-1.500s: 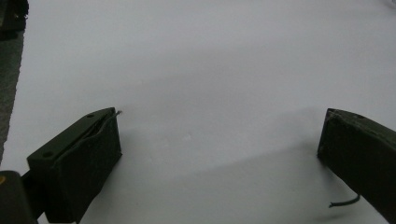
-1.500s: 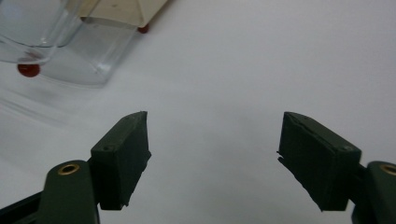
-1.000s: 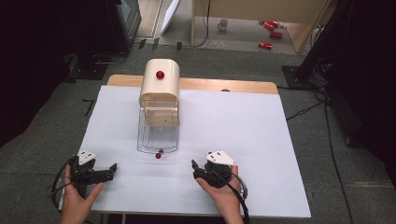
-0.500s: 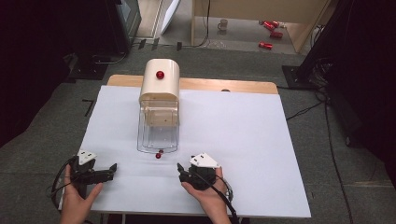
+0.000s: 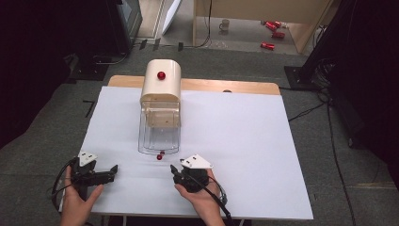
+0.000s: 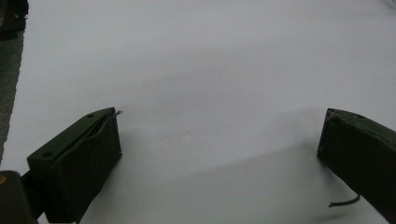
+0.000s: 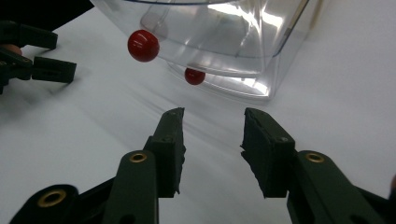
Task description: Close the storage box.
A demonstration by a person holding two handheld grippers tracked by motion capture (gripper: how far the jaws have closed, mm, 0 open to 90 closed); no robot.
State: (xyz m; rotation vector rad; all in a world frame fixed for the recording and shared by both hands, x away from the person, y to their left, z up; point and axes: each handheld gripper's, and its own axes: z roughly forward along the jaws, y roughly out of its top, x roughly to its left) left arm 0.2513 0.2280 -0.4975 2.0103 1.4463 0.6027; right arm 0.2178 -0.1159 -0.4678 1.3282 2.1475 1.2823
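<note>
At the near edge of the white-covered table [image 5: 244, 141], the person's right hand [image 5: 202, 195] comes in from the bottom of the high view, wrapped around the black two-jaw right gripper [image 5: 173, 168] with its grey three-cornered plate on top. The gripper lies low over the table and points up and to the left, toward the small red ball knob [image 5: 159, 157] just beyond its tips. Its jaws have just been closing; the right gripper view shows them with a clear gap and only bare table surface between the pads. The knob [image 7: 144, 45] sits ahead and to the left of that gap, apart from the jaws, at the near bottom edge of the clear plastic roll-front door [image 7: 219, 42]. A second red spot [image 7: 194, 76] below it may be a reflection; it cannot be told.

To the left, the left hand [image 5: 80, 195] rests at the table's near corner, holding the left gripper [image 5: 113, 169] level and pointing right. Its jaws stand wide apart with nothing between them. In the left gripper view both jaws are cut off by the frame.

Farther back stands the cream-coloured rounded bread box [image 5: 161, 84], a red knob [image 5: 161, 75] on its top. No writing can be read anywhere.
</note>
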